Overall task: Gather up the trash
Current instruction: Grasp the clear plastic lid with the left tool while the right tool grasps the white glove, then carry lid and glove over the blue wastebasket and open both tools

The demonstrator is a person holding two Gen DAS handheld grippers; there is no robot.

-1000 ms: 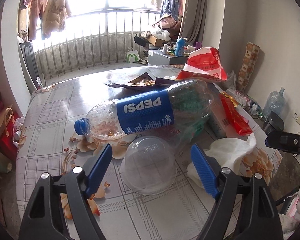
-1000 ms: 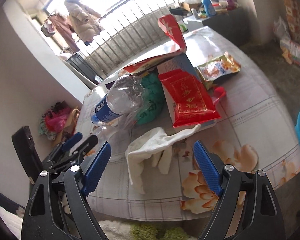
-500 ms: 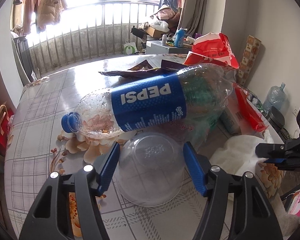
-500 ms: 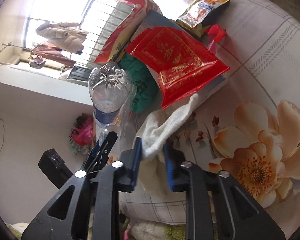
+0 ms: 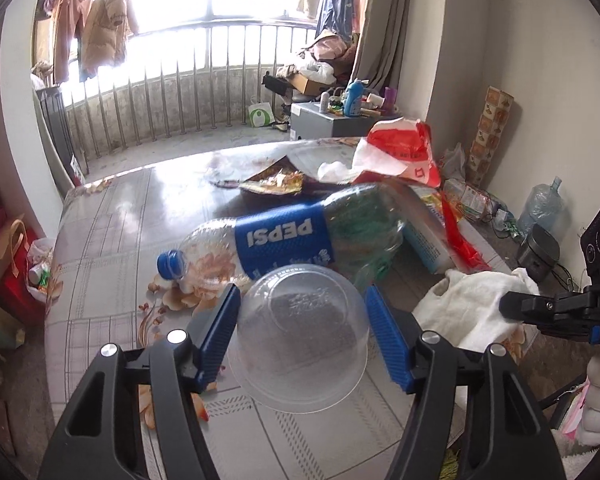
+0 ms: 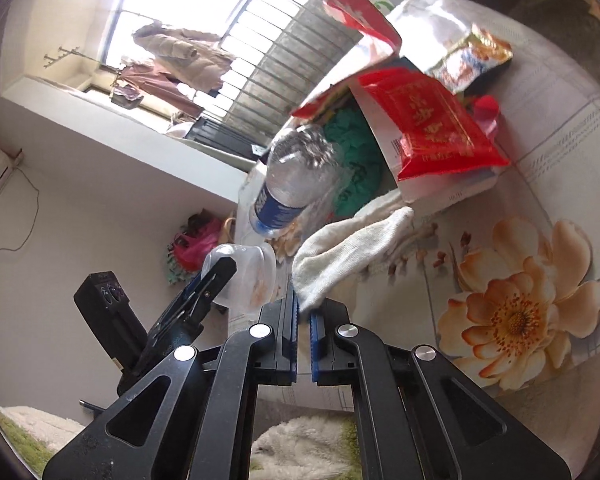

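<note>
Between the ribbed blue pads of the left tongs [image 5: 302,330] sits a clear, domed plastic cup [image 5: 300,336], gripped on both sides. Right tongs [image 6: 303,320] are clenched on a nubby white cloth [image 6: 352,248]. Beyond lie a crinkled Pepsi bottle [image 5: 276,240] and glossy red packet [image 6: 440,128] on the floral bench [image 6: 540,288].

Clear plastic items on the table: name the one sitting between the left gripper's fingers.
The upturned clear plastic bowl, between the left gripper fingers. The other clear item, the Pepsi bottle, lies on its side beyond the fingertips, with a blue label and cap.
</note>
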